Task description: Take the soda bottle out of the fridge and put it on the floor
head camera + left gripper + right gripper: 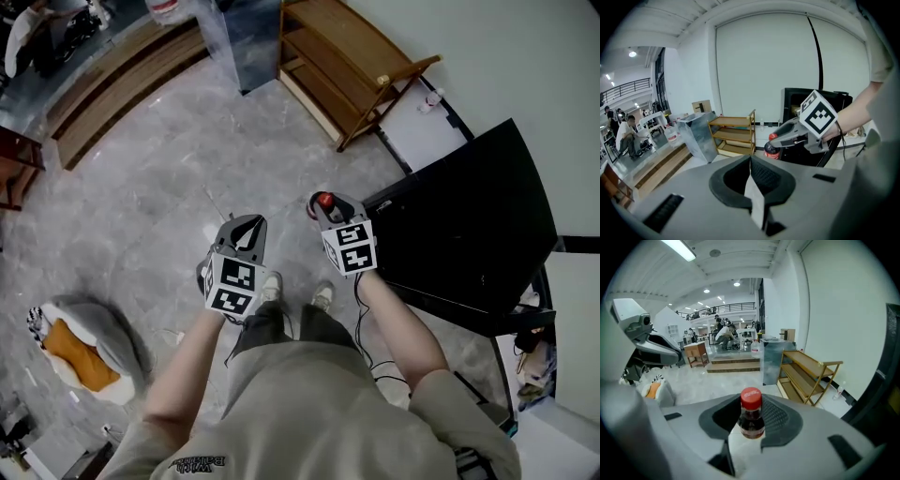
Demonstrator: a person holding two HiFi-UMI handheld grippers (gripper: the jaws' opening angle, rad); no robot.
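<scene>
The soda bottle (pixel 324 201), dark with a red cap, is held upright in the air in front of the person. My right gripper (pixel 325 208) is shut on it, and in the right gripper view its neck (pixel 751 420) sits between the two pads. The left gripper view shows the same bottle (pixel 771 151) hanging from the right gripper (pixel 787 136). The black fridge (pixel 469 225) stands just to the right of that gripper. My left gripper (pixel 246 227) hovers to the left at about the same height, its jaws together with nothing in them (pixel 751 161).
Grey marble floor (pixel 178 178) lies below both grippers. A wooden shelf (pixel 347 66) and a metal box (pixel 248 37) stand at the far wall. Wooden steps (pixel 122 75) are far left. A grey and orange cushion (pixel 80 342) lies at the near left.
</scene>
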